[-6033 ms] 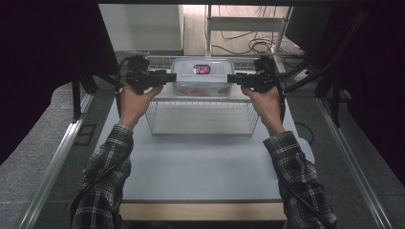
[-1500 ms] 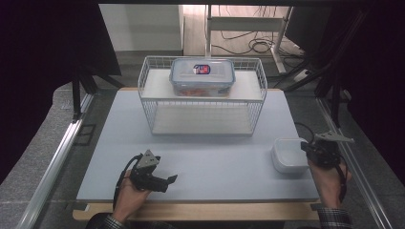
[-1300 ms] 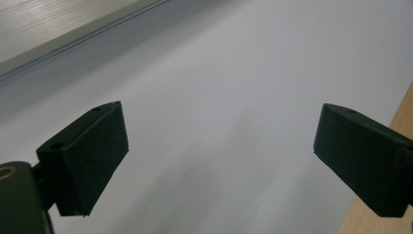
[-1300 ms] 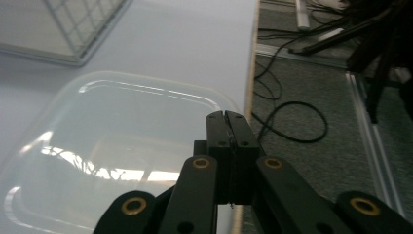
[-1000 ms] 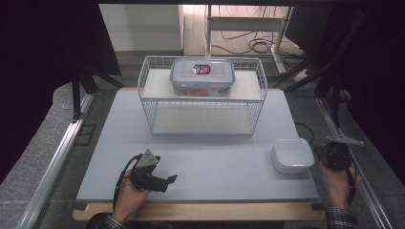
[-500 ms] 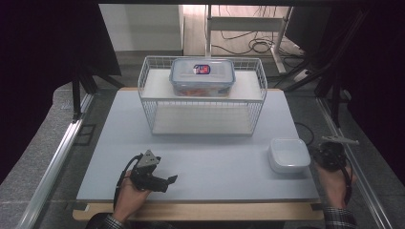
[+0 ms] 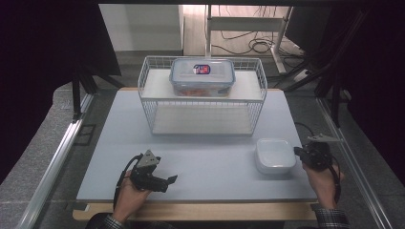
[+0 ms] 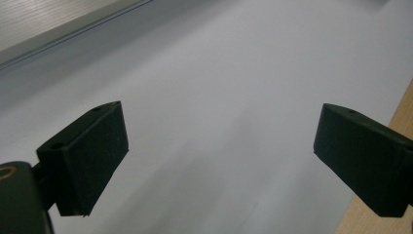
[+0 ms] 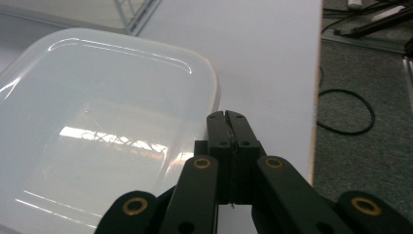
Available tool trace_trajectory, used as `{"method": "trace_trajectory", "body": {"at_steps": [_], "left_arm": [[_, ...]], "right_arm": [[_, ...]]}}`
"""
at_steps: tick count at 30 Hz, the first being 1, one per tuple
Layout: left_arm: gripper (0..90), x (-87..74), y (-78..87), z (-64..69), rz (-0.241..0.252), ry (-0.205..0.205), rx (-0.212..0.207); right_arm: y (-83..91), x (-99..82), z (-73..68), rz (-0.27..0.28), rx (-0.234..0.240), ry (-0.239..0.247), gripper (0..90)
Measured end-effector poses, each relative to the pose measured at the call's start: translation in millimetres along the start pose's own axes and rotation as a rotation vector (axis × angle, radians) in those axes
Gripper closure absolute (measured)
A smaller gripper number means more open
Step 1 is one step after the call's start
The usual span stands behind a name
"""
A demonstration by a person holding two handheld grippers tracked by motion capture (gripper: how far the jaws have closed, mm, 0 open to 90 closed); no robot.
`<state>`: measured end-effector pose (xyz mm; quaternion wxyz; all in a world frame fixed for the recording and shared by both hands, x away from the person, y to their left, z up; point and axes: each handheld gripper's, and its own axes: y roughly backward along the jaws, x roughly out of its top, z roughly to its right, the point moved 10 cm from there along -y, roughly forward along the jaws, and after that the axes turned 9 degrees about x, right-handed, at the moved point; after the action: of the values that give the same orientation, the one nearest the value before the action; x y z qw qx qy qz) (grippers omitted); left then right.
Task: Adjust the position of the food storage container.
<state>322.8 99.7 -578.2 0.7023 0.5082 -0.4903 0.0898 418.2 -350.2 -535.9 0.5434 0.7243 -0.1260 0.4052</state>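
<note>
High view, white container: we see the white container [image 7: 275, 155] lying flat on the table's right side, in front of the wire rack and just beside our right gripper.
Right gripper view, white container: its smooth top [image 9: 97, 126] has rounded corners and catches reflections of the ceiling light; its near corner sits just beside our jaw tips, and we cannot tell whether they touch it.
Right gripper: our right gripper [image 7: 301, 153] sits at the table's right edge, pointing left at the container; in its own view the two jaws [image 9: 227, 122] are pressed flat together with nothing between them.
Right hand: our hand [image 7: 324, 179] comes up from the bottom edge, a plaid cuff showing at the wrist.
Left gripper: our left gripper [image 7: 169, 180] rests low over the table's front left part, well apart from the container; in its own view [image 8: 219, 161] the jaws stand wide apart over bare table, holding nothing.
Table: the pale grey table [image 7: 210, 157] has a wooden strip along its front edge.
Wire rack: a white wire rack [image 7: 202, 102] stands at the back of the table.
Lidded box: a clear box with a lid [image 7: 202, 76] rests on the rack's top shelf, a small label on its lid.
</note>
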Motion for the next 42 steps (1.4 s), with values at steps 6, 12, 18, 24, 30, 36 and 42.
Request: {"method": "trace_trajectory", "body": {"at_steps": [6, 12, 18, 24, 30, 36, 42], "left_arm": [[5.6, 0.0, -0.2, 0.2, -0.001, -0.002, 0.001], [5.6, -0.3, -0.6, 0.5, -0.003, -0.003, 0.001], [5.5, -0.5, -0.8, -0.5, -0.005, 0.001, 0.005], [5.5, -0.6, -1.2, -0.1, -0.006, 0.002, 0.006], [5.6, -0.8, -1.4, -0.2, -0.008, 0.003, 0.006], [5.6, -0.7, -1.3, -0.1, -0.008, 0.003, 0.006], [5.6, -0.8, -1.4, 0.1, -0.01, 0.003, 0.007]], "right_arm": [[-5.7, 2.2, -14.7, -0.005, 0.034, 0.024, 89.8], [-11.7, 4.9, -28.6, -0.003, 0.065, 0.025, 89.7], [-16.9, 7.6, -40.5, -0.003, 0.085, 0.025, 89.7], [-24.8, 11.6, -59.5, -0.007, 0.109, 0.037, 89.8], [-32.0, 14.4, -77.1, -0.012, 0.133, 0.07, 89.7], [-39.2, 16.9, -100.2, -0.017, 0.177, 0.113, 89.7], [-48.0, 19.8, -124.9, -0.018, 0.231, 0.144, 89.7]]}}
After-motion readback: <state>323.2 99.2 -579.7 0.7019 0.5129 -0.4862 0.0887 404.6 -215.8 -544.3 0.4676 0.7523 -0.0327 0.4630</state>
